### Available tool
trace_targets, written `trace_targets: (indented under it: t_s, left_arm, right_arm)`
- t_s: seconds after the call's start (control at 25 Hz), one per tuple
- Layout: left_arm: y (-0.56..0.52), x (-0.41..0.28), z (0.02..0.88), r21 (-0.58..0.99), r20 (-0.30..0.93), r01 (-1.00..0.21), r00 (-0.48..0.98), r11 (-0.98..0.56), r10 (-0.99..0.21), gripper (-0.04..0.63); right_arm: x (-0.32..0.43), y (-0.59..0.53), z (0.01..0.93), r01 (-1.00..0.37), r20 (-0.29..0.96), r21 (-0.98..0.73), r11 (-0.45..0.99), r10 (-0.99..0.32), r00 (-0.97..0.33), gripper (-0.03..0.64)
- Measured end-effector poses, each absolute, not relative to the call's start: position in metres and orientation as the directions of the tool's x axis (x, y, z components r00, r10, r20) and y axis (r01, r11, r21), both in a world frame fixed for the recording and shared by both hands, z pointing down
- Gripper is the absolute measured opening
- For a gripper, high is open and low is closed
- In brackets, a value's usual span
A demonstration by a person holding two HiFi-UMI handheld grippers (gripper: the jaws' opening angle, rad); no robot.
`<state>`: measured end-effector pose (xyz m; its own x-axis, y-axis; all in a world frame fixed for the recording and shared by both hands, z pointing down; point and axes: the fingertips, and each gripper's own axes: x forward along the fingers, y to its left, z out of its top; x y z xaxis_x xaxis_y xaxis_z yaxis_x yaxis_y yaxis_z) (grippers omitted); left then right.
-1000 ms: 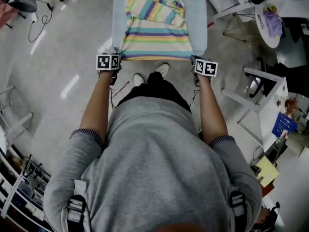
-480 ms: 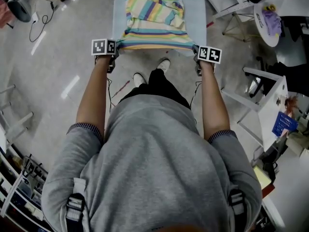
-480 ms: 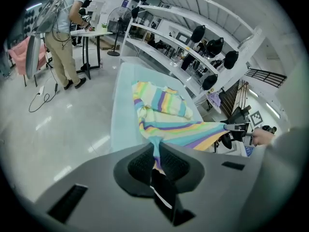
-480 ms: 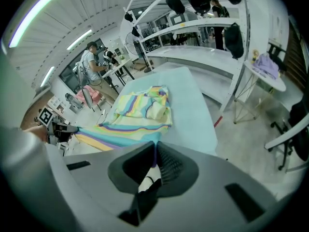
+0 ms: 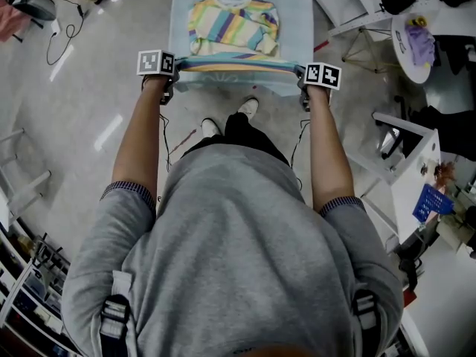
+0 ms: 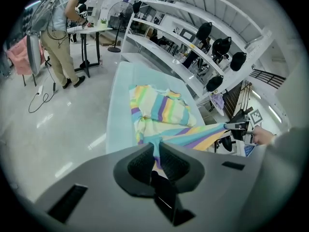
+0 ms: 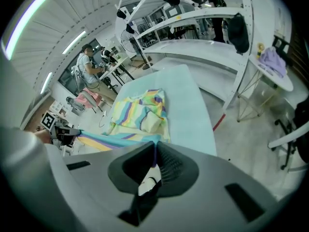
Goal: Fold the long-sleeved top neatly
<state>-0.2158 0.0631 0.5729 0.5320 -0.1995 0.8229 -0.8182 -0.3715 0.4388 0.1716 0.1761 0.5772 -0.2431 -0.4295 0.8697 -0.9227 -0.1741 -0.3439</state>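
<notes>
Nearest in the head view is the person's grey sweatshirt (image 5: 238,259), with both bare forearms reaching forward and down. White shoes (image 5: 249,108) show on the floor between the forearms. The left gripper (image 5: 172,71) and the right gripper (image 5: 301,76) sit level with each other at the near edge of the light blue table (image 5: 297,21), each with its marker cube on top. Each gripper's own view shows its ribbed jaws pressed together on a thin fold of striped cloth. The left gripper pinches the left corner of the hem (image 5: 238,66), and the right gripper pinches the right corner. The hem is lifted off the table and pulled taut in a straight band between the two grippers, over the lower body of the garment. Beyond it the striped long-sleeved top (image 5: 232,24) lies flat on the table, collar at the far end, with a sleeve folded in across the chest. Farther right stands a round white table (image 5: 401,47) bearing a purple cloth (image 5: 420,37). In the left gripper view another person (image 6: 60,23) stands at a desk well beyond the light blue table
</notes>
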Motion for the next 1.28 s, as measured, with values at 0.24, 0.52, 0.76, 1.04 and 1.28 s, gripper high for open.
trace_targets:
  t_s: [0.24, 0.52, 0.76, 1.04, 1.28]
  left_arm:
    - [0.038, -0.204, 0.576, 0.414, 0.846, -0.842, 0.496, -0.348, -0.195, 0.04]
    - [0.002, -0.196, 0.574, 0.391, 0.859, -0.865, 0.465, -0.314, -0.213, 0.041]
    - [-0.04, -0.192, 0.575, 0.383, 0.862, -0.871, 0.456, -0.307, -0.22, 0.041]
    - [-0.083, -0.189, 0.595, 0.4, 0.868, -0.866, 0.463, -0.299, -0.179, 0.041]
    - [-0.117, -0.181, 0.617, 0.414, 0.873, -0.856, 0.47, -0.31, -0.131, 0.041]
  right_arm:
    - [0.184, 0.143, 0.584, -0.92, 0.873, -0.361, -0.151, -0.402, -0.276, 0.029]
    - [0.193, 0.099, 0.59, -0.914, 0.865, -0.385, -0.128, -0.396, -0.308, 0.032]
    - [0.194, 0.062, 0.595, -0.913, 0.866, -0.386, -0.133, -0.393, -0.309, 0.034]
    - [0.196, 0.022, 0.602, -0.911, 0.877, -0.381, -0.162, -0.374, -0.3, 0.035]
    - [0.2, -0.006, 0.615, -0.904, 0.889, -0.373, -0.207, -0.36, -0.284, 0.034]
